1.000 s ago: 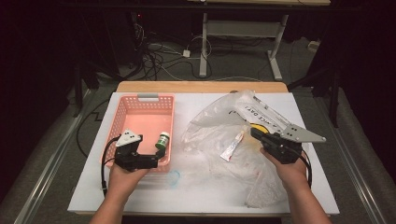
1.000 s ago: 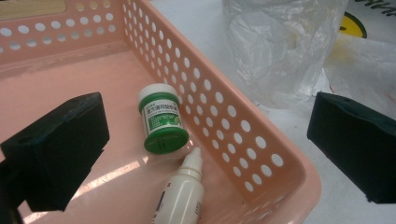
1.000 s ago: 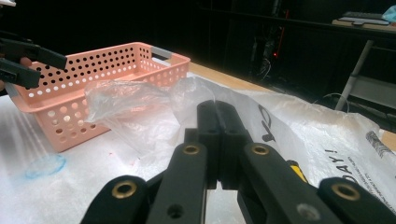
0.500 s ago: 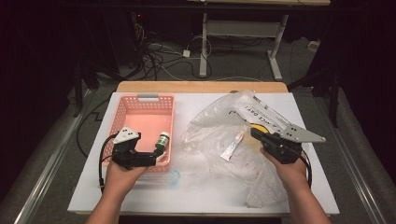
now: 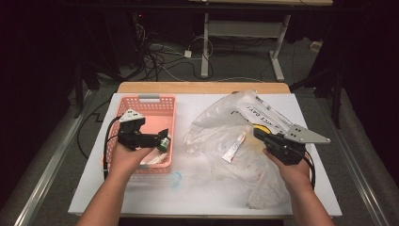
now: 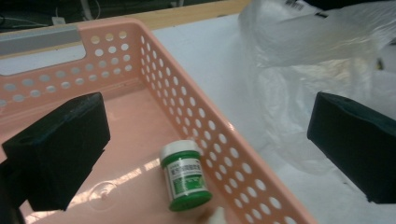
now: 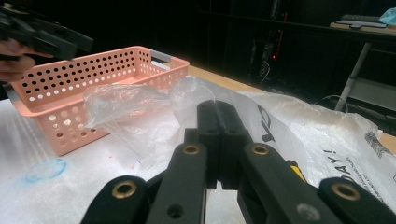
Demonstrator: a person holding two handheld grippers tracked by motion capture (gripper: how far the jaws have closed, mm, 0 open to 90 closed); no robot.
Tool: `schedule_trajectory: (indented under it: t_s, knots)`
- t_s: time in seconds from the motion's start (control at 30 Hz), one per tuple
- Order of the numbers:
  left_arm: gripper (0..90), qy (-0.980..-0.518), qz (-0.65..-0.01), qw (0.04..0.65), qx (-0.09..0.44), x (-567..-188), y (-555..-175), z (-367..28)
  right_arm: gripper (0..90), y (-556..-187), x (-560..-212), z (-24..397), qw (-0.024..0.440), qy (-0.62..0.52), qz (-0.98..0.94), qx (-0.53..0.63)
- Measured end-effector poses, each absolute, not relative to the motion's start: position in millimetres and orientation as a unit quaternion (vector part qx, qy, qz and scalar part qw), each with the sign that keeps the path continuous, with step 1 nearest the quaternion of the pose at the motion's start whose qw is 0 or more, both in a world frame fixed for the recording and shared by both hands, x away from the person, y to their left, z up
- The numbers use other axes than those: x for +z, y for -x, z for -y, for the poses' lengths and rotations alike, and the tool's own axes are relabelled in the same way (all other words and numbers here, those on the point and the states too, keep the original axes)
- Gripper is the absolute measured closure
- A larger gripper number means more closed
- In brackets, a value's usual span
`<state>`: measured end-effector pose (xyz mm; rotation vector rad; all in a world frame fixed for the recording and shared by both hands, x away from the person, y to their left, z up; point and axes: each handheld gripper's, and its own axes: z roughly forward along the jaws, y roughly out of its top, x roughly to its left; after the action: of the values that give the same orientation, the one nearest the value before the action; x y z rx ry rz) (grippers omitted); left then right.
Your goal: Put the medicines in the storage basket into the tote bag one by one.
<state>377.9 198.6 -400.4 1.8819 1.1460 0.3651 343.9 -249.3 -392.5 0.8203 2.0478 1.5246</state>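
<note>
Item 1: small green jar with white lid and green printed label (image 6: 186, 176). Lying on its side on the floor of the basket, close against the perforated long wall nearest the bag; untouched. Judged already delivered, or dropped short of a tidy spot.

Item 2: pink perforated plastic basket with grey handle strip (image 5: 141, 104). Set at the left of the white worktop (image 5: 197, 188), long side running away from the person; serves as the receiving bin. A pale flat object beside the jar, too blurred to name.

Item 3: large crumpled clear plastic bag with black lettering (image 5: 221, 127). Spread over the right half of the worktop, mouth toward the basket; evidently the source of the goods. Inside or on it: a slim white-and-red tube (image 5: 234, 147) and something yellow near the right-hand tool, half hidden.

Item 4: left gripper (image 5: 157, 140). Held above the basket, fingers (image 6: 60, 149) spread wide with nothing between them, jar lying below the gap.

Item 5: right gripper (image 5: 259, 133). Resting at the bag, fingers (image 7: 217, 140) pressed together, apparently pinning or pinching the film to steady the bag; whether film is caught, not discernible.
</note>
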Motion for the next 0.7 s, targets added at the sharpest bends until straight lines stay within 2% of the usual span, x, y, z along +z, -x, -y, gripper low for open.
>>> schedule_trajectory:
  t_s: [0.33, 0.7]
  knots:
    - [0.0, -0.768, -0.489, 0.390, 0.135, -418, -406, -197, 90.0, -345, -394, 250, 0.224, -0.306, -0.743, 0.551]
    - [0.8, -0.786, -0.515, 0.329, 0.090, -431, -420, -199, 90.0, -347, -396, 252, 0.229, -0.312, -0.740, 0.550]
